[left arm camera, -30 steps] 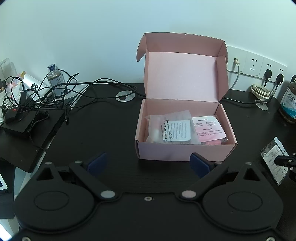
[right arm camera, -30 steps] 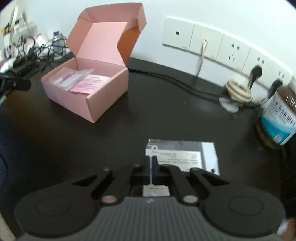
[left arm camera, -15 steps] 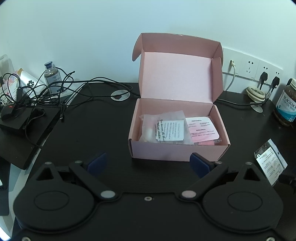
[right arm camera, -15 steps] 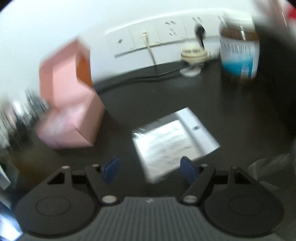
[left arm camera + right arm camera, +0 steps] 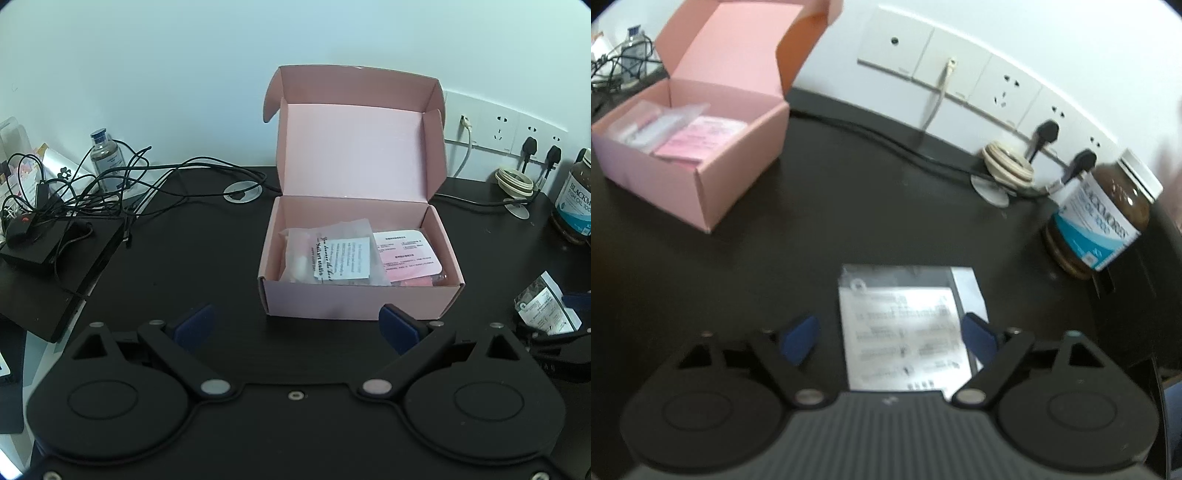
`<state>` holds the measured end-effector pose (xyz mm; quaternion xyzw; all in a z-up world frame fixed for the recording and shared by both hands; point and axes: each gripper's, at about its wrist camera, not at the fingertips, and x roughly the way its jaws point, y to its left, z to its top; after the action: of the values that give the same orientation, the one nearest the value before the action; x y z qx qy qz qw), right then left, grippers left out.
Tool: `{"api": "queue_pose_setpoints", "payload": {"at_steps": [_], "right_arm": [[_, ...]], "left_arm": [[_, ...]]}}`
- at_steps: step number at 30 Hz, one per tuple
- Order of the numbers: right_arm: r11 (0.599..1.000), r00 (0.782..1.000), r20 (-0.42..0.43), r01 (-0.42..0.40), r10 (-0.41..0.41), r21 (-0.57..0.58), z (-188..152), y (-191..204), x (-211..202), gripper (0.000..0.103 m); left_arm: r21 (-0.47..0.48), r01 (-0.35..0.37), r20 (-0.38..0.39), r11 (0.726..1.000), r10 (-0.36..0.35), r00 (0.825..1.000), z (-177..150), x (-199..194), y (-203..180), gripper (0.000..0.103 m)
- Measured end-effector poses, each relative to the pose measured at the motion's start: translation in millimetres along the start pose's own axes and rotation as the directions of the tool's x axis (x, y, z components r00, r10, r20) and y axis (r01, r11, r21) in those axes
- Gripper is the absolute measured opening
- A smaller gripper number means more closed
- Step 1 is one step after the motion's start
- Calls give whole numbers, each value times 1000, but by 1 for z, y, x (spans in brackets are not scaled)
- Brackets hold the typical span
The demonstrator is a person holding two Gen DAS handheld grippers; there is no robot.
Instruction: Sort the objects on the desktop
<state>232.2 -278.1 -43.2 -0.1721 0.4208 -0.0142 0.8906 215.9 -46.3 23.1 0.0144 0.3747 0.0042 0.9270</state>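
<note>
An open pink cardboard box (image 5: 362,299) stands mid-desk with its lid up, holding clear packets (image 5: 332,254) and a pink card (image 5: 406,254). My left gripper (image 5: 295,325) hovers open just in front of it, nothing between its blue pads. A silvery packet with a white label (image 5: 905,325) lies flat on the black desk. My right gripper (image 5: 888,338) straddles it, jaws wide and closing, the left pad clear of the packet. The left wrist view shows the packet (image 5: 543,306) and right gripper (image 5: 554,332) at far right. The box (image 5: 683,192) is far left of the right gripper.
A brown supplement bottle (image 5: 1097,218) stands at the right, below wall sockets (image 5: 1004,92) with plugs and a coiled cable (image 5: 1008,166). At the left are tangled cables on a black device (image 5: 55,236) and a small glass bottle (image 5: 105,158).
The right gripper was shut on the packet's near edge a second ago. It has opened and swung about, and the packet now lies flat between its fingers. The left gripper has hardly moved.
</note>
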Motion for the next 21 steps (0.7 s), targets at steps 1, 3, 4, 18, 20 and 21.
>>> {"api": "queue_pose_setpoints", "payload": {"at_steps": [1,3,4,18,20,21], "right_arm": [[1000,1000,-3,-13,13,22,1,-3,2,53],[996,999,-16,-44,46,80,3,-10,5,31],[994,998,-19,-56,58,95,4,-12,6,18],[969,996,58,-80,69,233,10,-47,-25,41],[937,996,27,-94,90,336,3,-68,-20,79],[936,996,22,-89,86,340,1,-75,-18,79]], "left_arm": [[-3,-2,-1,1000,2,1000,0,0,1,97],[-10,-6,-4,1000,6,1000,0,1,4,97],[-15,-8,-6,1000,8,1000,0,1,6,97],[-28,8,-15,1000,-8,1000,2,3,9,97],[-28,12,-9,1000,-12,1000,3,1,7,97],[-25,15,-5,1000,-15,1000,3,0,7,97]]}}
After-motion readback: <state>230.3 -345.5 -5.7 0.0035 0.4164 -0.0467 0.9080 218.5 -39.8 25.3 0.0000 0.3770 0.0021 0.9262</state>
